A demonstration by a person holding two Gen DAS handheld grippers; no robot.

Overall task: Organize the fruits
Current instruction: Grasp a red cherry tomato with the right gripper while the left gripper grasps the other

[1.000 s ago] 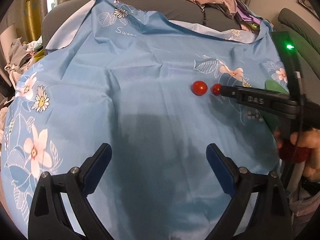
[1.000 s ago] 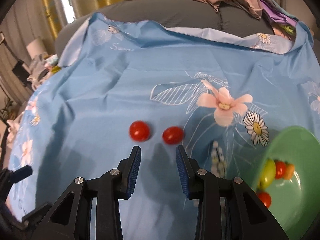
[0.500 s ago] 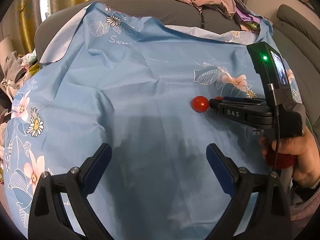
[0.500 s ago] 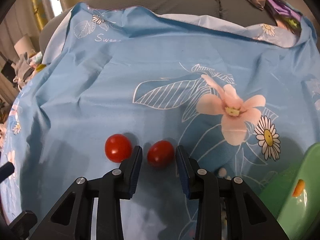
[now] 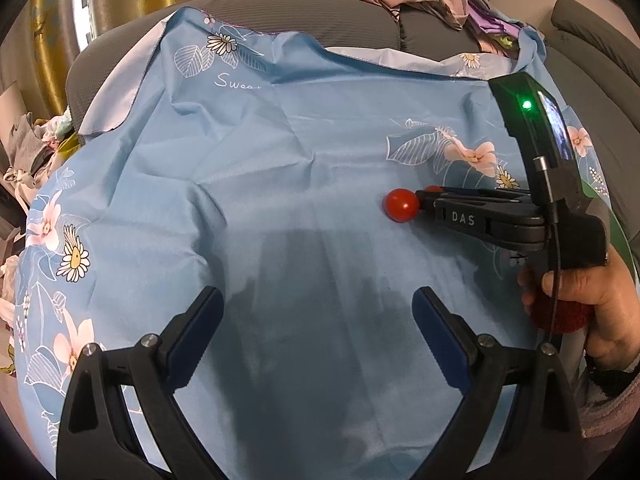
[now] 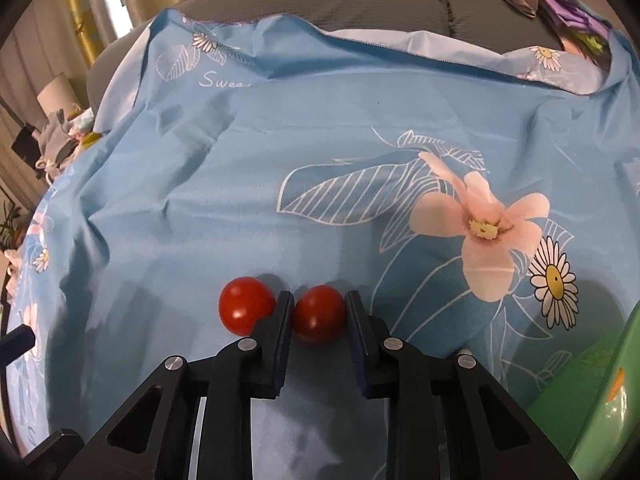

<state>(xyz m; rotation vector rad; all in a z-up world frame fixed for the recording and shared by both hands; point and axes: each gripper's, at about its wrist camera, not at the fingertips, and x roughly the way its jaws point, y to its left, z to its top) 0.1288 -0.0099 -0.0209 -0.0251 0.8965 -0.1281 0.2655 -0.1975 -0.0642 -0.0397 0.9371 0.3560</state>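
One cherry tomato sits on the blue floral cloth, pinched between the pads of the right gripper, which has clamped tight on it. A second tomato lies just left, touching the left finger. The green bowl is at the near right. The left gripper hangs wide open over bare cloth, holding nothing.

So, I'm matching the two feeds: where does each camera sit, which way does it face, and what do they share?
Left wrist: on the left gripper, angled down at the blue floral cloth; its open fingers show, plus the right gripper and the hand holding it.
Right wrist: on the right gripper, angled down; its pads are shut on one tomato, a second tomato alongside, green bowl at right.
Shared: cloth, both tomatoes.
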